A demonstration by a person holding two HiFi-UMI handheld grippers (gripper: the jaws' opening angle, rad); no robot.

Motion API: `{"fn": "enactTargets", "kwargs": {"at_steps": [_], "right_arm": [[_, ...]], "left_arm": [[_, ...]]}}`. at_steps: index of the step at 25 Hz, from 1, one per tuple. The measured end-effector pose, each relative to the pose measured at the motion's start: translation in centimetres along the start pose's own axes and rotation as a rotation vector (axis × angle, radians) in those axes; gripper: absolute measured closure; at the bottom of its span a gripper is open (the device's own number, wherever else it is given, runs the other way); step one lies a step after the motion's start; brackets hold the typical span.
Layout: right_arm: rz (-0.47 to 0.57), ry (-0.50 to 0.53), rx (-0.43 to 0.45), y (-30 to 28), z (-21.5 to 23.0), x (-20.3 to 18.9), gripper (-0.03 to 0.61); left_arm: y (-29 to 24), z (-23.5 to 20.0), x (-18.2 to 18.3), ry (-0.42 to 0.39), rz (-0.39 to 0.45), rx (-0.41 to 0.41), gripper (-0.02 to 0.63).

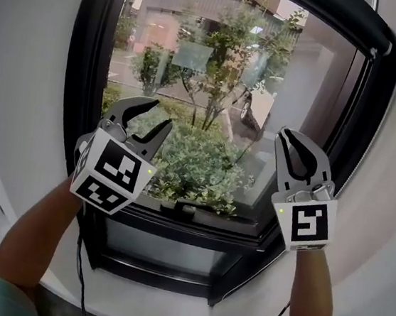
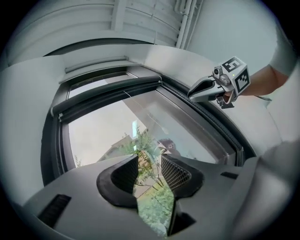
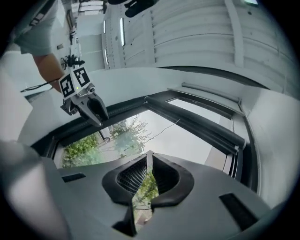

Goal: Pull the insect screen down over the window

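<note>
So both grippers are up in front of the window (image 1: 87,68), one on each side of it, both pointing at the glass. The left gripper (image 1: 162,112) is by the window's lower left. Its jaws are wide apart with nothing in the gap; in the left gripper view you just see bushes through the space between them (image 2: 149,161). The right gripper (image 1: 287,134) is by the window's lower right, near the right side of the frame. Its jaws are pretty much closed, tips meeting, and it's got nothing in them, which shows in its own view too (image 3: 150,157). Neither one is touching the window as far as I can see.

The screen (image 1: 344,21) is at the very top of the window, a dark bar running along the upper edge of the frame, with the glass below it uncovered. From the right gripper view, a thin cord (image 3: 164,129) hangs off that bar (image 3: 201,124) across the pane. Both grippers are well below the bar.

Outside the window there are bushes (image 1: 197,161) right behind the glass and a car (image 1: 254,110) farther back. A small latch (image 1: 181,207) sits on the window's bottom rail, between the two grippers.
</note>
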State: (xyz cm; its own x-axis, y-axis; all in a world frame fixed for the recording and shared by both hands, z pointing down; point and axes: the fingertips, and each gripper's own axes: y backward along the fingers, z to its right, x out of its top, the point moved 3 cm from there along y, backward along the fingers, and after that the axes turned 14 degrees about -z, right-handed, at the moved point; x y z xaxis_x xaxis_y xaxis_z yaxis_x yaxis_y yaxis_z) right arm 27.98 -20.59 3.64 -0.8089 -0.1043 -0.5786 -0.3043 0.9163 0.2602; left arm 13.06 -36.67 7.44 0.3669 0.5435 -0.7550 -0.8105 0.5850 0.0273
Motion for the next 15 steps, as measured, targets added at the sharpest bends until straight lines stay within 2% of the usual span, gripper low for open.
{"fn": "enactTargets", "kwargs": {"at_steps": [5, 8, 12, 15], "right_arm": [[-0.006, 0.137, -0.135, -3.9, 6.7, 2.6, 0.558], [-0.004, 0.144, -0.19, -5.9, 11.6, 3.6, 0.558], [0.026, 0.199, -0.254, -7.2, 16.2, 6.1, 0.556], [0.058, 0.24, -0.28, -8.2, 18.7, 8.2, 0.511]], "left_arm": [[-2.0, -5.8, 4.4, -0.065, 0.05, 0.106, 0.462], [-3.4, -8.5, 8.0, -0.113, 0.092, 0.167, 0.462], [-4.4, -11.4, 12.4, -0.122, 0.153, 0.209, 0.462], [-5.2, -13.0, 15.7, -0.166, 0.171, 0.246, 0.462]]}}
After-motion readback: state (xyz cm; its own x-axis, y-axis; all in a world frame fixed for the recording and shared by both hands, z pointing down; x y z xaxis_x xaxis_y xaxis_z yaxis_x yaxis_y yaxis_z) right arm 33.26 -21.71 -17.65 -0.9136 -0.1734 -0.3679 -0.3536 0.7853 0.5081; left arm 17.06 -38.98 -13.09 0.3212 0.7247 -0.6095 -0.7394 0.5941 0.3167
